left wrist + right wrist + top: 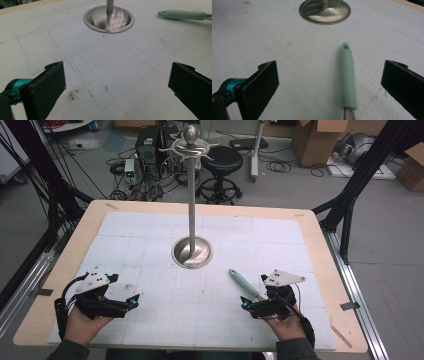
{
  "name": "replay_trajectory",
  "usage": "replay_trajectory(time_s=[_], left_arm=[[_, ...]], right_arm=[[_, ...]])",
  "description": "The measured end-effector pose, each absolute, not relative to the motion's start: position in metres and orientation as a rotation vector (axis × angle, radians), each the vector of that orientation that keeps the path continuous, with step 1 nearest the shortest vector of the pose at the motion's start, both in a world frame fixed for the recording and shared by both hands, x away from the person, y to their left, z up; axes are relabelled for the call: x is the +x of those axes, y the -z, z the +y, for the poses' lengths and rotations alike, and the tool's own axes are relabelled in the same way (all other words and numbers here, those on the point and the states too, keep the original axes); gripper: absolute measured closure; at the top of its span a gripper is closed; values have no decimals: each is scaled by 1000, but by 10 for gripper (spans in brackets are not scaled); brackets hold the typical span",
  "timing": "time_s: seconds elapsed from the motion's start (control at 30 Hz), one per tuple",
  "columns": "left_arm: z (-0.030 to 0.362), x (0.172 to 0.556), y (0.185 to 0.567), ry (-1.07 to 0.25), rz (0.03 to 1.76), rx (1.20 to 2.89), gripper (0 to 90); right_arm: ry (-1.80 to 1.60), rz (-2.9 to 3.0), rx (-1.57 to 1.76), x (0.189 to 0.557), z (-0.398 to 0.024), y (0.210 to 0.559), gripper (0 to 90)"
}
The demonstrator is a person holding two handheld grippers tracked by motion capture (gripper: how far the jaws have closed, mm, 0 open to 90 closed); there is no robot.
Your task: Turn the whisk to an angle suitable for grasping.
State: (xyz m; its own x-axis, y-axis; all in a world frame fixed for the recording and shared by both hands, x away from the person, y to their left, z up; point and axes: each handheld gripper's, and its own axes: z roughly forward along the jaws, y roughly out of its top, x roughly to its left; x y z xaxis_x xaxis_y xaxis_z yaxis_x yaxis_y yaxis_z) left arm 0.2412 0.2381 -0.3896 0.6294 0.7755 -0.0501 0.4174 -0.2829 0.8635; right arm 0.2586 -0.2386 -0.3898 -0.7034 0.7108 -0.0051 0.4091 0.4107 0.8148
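Observation:
A metal utensil stand (192, 195) rises from a round steel base (192, 253) at the middle of the white gridded mat; its base (108, 19) (324, 11) lies ahead of both grippers. A whisk with a mint-green handle (244, 282) (347, 77) (182, 15) lies flat on the mat at the right, its wires toward the person. My right gripper (245, 304) (329, 87) hovers low over it, open, the handle between the jaws but untouched. My left gripper (134, 302) (117, 86) stands open over bare mat at the front left, holding nothing.
The white mat (150, 255) covers a wooden table (80, 240). Beyond the table stand a black stool (220, 165), computer cases and cables on the floor, and cardboard boxes (320, 140). Black frame legs (350, 195) flank the table.

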Motion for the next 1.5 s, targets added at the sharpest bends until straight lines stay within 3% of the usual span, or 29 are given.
replay_trajectory(time_s=[0.7, 1.1, 1.13, 1.43, 1.5], left_arm=[[232, 248, 392, -467, 929, 1923, 17], [230, 249, 392, -469, 925, 1919, 17], [231, 249, 392, -467, 927, 1918, 17], [233, 250, 393, -467, 931, 1916, 17], [233, 250, 394, -466, 931, 1914, 17]], right_arm=[[-1186, 2294, 1026, 262, -251, 385, 5], [-1114, 2322, 1127, 292, -259, 363, 8], [-1101, 2345, 1122, 298, -257, 362, 57], [-998, 2446, 1127, 317, -245, 380, 78], [-985, 2473, 1120, 319, -244, 384, 198]])
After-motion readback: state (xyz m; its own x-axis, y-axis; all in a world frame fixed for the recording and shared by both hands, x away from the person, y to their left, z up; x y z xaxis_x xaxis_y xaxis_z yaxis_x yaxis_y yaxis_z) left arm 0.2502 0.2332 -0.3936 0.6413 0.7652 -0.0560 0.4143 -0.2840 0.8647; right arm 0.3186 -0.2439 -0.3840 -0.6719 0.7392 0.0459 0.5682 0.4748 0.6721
